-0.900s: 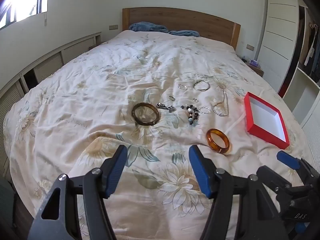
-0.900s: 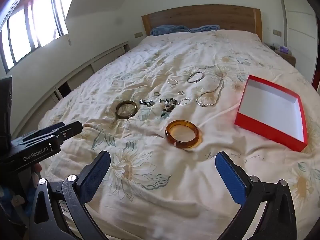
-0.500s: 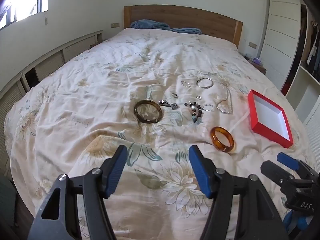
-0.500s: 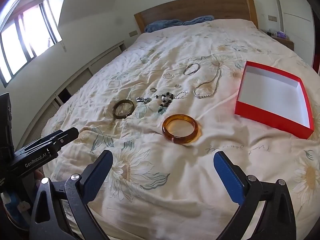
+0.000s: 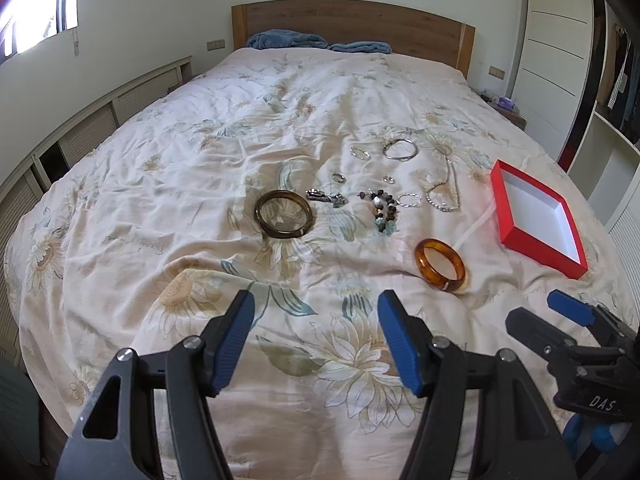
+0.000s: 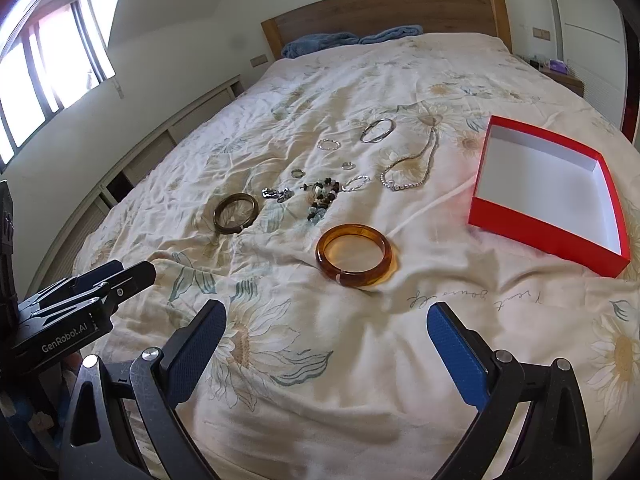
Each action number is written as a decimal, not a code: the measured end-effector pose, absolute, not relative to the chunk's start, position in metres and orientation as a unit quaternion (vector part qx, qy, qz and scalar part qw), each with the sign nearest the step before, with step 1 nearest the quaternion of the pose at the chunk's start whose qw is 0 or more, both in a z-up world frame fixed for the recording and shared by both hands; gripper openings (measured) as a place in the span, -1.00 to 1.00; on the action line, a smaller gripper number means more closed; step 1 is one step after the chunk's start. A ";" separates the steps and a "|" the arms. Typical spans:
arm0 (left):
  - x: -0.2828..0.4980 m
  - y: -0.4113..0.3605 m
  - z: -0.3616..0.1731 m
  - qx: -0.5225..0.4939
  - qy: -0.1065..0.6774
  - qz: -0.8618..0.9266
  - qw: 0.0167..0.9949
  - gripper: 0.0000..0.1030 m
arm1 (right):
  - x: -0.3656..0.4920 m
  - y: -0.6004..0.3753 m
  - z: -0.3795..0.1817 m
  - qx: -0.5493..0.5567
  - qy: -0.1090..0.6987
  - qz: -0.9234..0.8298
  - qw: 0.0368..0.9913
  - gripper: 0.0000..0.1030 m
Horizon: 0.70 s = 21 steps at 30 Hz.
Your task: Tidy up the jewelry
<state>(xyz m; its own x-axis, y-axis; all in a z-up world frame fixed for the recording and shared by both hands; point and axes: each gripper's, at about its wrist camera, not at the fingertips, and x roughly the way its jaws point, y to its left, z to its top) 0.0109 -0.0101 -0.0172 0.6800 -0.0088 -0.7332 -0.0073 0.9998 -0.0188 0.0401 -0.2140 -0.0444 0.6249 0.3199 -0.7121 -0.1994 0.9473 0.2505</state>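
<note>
My right claw (image 6: 326,344) and left claw (image 5: 316,338) hover spread apart, empty, above the bed (image 6: 360,400). Just beyond lies an amber bangle (image 6: 353,255); a red box (image 6: 550,224) sits right.

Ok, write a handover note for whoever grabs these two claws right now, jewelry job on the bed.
Left claw: open, holding nothing, above the floral bedspread.
Right claw: open wide, holding nothing, lined up toward the translucent amber bangle.
Red shallow box with white inside: nothing in it, at the right of the spread.
Dark olive bangle, silver bangle, pearl-like bead necklace, dark beaded bracelet and small rings lie loose on the bedspread.
Done: nothing is in the box yet.
Left: every piece; the amber bangle looks closest.
</note>
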 end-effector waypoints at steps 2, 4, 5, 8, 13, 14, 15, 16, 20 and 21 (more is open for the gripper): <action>0.012 -0.012 -0.018 -0.009 0.400 -0.002 0.917 0.20 | 0.041 -0.213 -0.046 0.074 0.412 0.144 0.897 0.89; 0.012 -0.014 -0.018 -0.005 0.398 -0.001 0.917 0.20 | 0.042 -0.213 -0.047 0.074 0.415 0.143 0.896 0.82; 0.013 -0.014 -0.017 -0.004 0.398 -0.001 0.917 0.20 | 0.042 -0.213 -0.048 0.074 0.415 0.142 0.895 0.81; 0.014 -0.013 -0.015 0.000 0.395 0.003 0.919 0.20 | 0.043 -0.213 -0.048 0.073 0.416 0.140 0.896 0.79; 0.017 -0.011 -0.015 0.004 0.396 0.005 0.918 0.20 | 0.046 -0.212 -0.048 0.073 0.416 0.139 0.896 0.73; 0.017 -0.011 -0.014 0.005 0.396 0.006 0.918 0.20 | 0.046 -0.212 -0.048 0.073 0.416 0.139 0.896 0.72; 0.018 -0.011 -0.015 0.006 0.396 0.006 0.918 0.20 | 0.046 -0.212 -0.048 0.073 0.417 0.139 0.895 0.71; 0.018 -0.011 -0.015 0.006 0.396 0.005 0.918 0.20 | 0.048 -0.213 -0.048 0.073 0.417 0.138 0.895 0.70; 0.021 -0.010 -0.015 0.008 0.396 0.008 0.918 0.20 | 0.053 -0.214 -0.049 0.075 0.419 0.137 0.894 0.68; 0.023 -0.011 -0.016 0.009 0.398 0.008 0.918 0.20 | 0.055 -0.215 -0.049 0.075 0.419 0.137 0.894 0.62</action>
